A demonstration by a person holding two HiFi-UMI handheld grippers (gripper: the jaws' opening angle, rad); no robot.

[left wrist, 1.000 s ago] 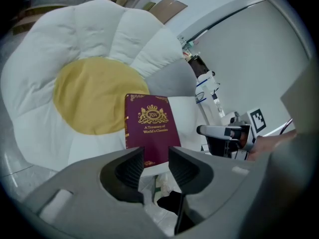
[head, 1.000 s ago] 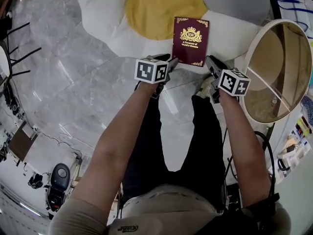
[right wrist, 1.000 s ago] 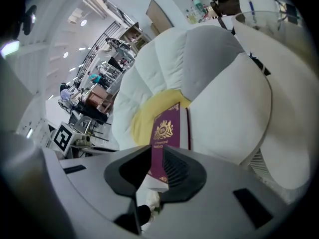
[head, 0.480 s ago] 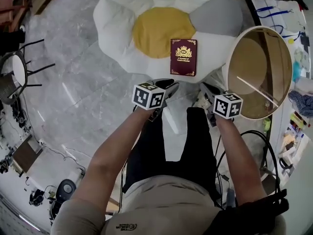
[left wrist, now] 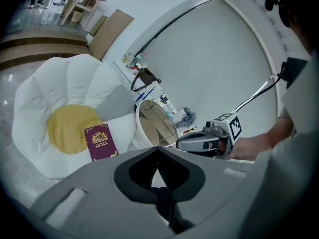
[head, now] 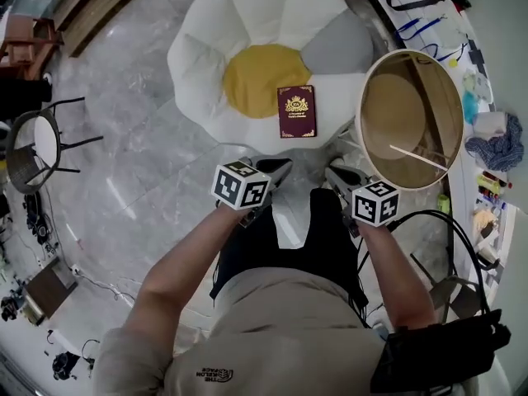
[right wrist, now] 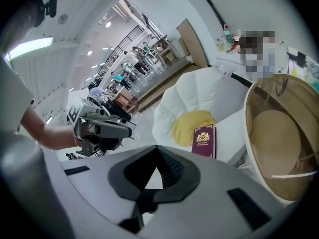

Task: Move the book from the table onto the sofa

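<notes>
The left gripper (head: 279, 166) hangs near the person's body, pointing down and away toward the sofa; its jaws have just been closing and now meet with nothing between them. The book (head: 297, 111) lies flat and face up on the sofa (head: 247, 23), on a white petal just right of the yellow centre (head: 252, 79), well apart from both tools. The right gripper (head: 332, 172) is likewise pressed shut on nothing. The task looks done, so the remaining risks are small. The book sits toward the near side of a soft, rounded cushion, and a knock from the person's legs, which stand just beside that edge, could probably tip or slide it toward the floor. A careless swing of the right tool might also strike the rim of the round table (head: 388, 97) close beside it, and the black cable (head: 429, 218) looping near the feet on the right looks like a possible snag. As for the room, a black-framed chair (head: 37, 147) stands far left on the polished grey marble floor (head: 140, 139). The flower-shaped sofa fills the far middle, with one grey petal among the white. The tan-topped table sits just right of it, and beyond that runs a cluttered counter with a blue cloth (head: 493, 147).
</notes>
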